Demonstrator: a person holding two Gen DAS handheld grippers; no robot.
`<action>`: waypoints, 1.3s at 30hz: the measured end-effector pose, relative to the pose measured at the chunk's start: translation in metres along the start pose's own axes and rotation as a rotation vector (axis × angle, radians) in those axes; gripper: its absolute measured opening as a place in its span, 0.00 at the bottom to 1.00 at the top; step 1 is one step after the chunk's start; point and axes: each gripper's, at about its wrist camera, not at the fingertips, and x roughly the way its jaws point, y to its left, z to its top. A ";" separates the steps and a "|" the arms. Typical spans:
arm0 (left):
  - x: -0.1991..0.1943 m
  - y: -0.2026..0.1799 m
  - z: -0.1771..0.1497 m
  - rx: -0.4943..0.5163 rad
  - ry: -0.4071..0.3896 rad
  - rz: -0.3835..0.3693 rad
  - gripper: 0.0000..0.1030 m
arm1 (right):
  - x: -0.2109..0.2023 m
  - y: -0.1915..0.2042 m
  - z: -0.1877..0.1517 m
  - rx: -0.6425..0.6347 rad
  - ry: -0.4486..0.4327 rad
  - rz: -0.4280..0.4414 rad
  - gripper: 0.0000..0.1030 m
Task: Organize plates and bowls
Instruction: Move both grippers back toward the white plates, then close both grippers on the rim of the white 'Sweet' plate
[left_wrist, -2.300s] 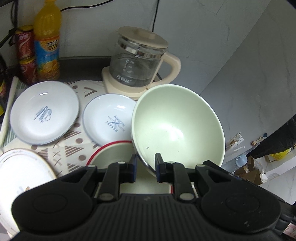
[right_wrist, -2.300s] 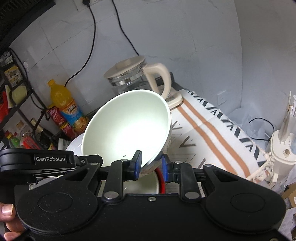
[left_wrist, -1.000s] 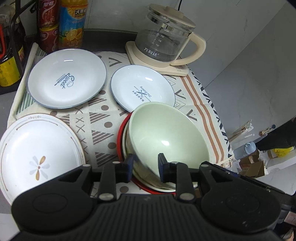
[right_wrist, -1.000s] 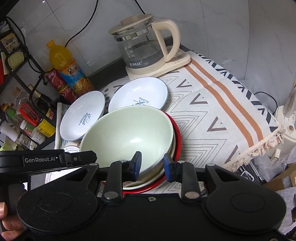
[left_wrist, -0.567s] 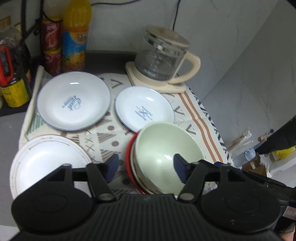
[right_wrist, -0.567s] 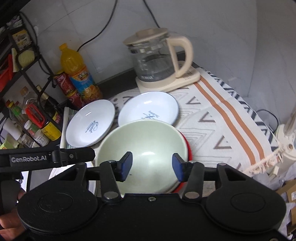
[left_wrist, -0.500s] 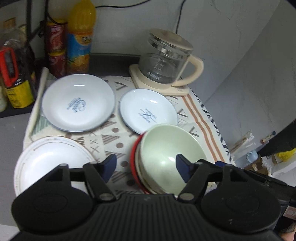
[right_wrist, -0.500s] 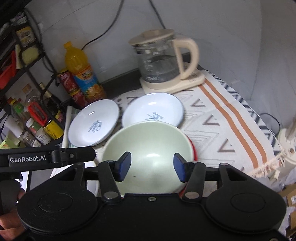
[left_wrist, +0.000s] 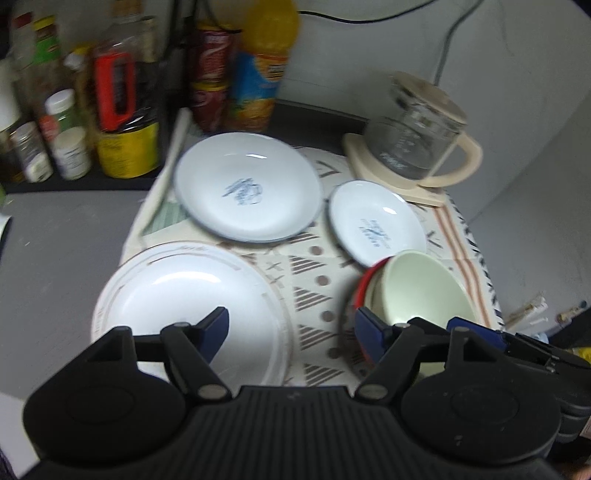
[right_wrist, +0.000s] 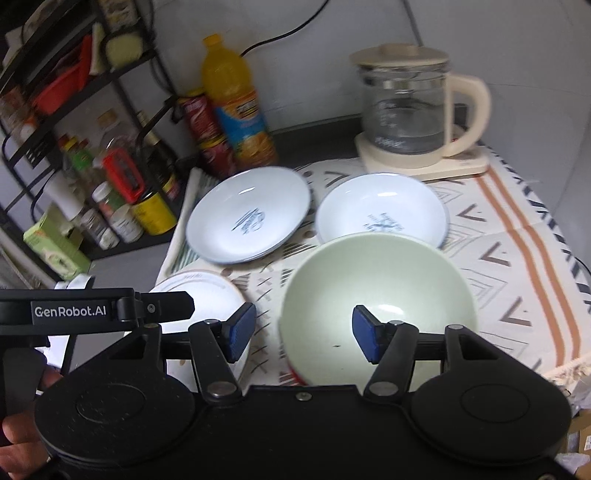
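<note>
Bowls, nested in one stack (right_wrist: 376, 280) at the near right of the patterned cloth (right_wrist: 517, 236): pale green bowl (left_wrist: 417, 291) on top, one red rim (left_wrist: 364, 288) showing beneath it, count of bowls below hard to tell. Three plates laid flat on the same cloth: one large blue-rimmed plate (left_wrist: 247, 188) at the back left, one smaller blue-rimmed plate (left_wrist: 376, 221) just right of it and touching the stack's far edge, one white plate with a brown line border (left_wrist: 188, 302) at the near left. Left tongs (left_wrist: 291, 332) spread wide, holding nothing, one blue pad (left_wrist: 216, 326) over the white plate, the other pad beside the red rim. Right tongs (right_wrist: 303, 332) likewise spread wide and empty, one pad over the green bowl, the other toward the white plate. One glass kettle (right_wrist: 406, 107) with cream lid and handle on its base at the back right of the table (left_wrist: 62, 236). One orange drink bottle (right_wrist: 236, 99) and two red cans (right_wrist: 207, 129) stacked beside it against the wall. Several jars and bottles on the black rack (right_wrist: 55, 122) to the left, too blurred to count.
</note>
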 end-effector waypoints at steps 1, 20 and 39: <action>-0.001 0.004 -0.002 -0.010 0.001 0.010 0.71 | 0.002 0.004 -0.001 -0.010 0.007 0.008 0.58; -0.019 0.066 -0.029 -0.191 0.011 0.206 0.74 | 0.031 0.057 -0.002 -0.183 0.103 0.125 0.68; 0.001 0.077 0.007 -0.374 -0.042 0.287 0.74 | 0.076 0.043 0.059 -0.268 0.155 0.164 0.83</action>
